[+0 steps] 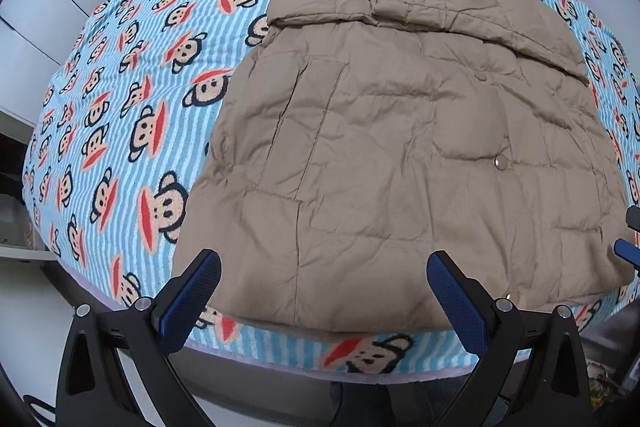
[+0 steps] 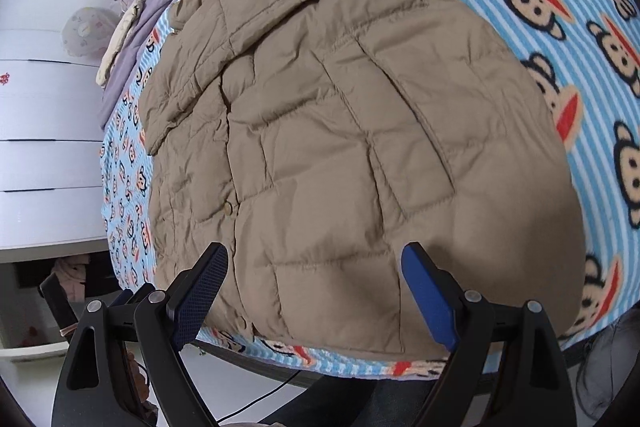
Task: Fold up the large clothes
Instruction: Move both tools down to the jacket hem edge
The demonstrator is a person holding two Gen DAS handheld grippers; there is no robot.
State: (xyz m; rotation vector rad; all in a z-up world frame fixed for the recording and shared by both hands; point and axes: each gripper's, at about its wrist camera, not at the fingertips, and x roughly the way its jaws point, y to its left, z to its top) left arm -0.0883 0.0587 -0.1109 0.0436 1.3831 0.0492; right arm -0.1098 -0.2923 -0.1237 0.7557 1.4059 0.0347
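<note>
We see a bed (image 1: pixel 208 379) under a blue-striped monkey-print fleece blanket (image 1: pixel 132 115); a tan quilted puffer jacket (image 1: pixel 400 147) lies flat on it.

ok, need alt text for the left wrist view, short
A tan quilted puffer jacket lies flat on a blue-striped monkey-print blanket, sleeves folded across its chest and collar at the far end. The open left gripper hovers over the jacket's near hem, holding nothing.
</note>
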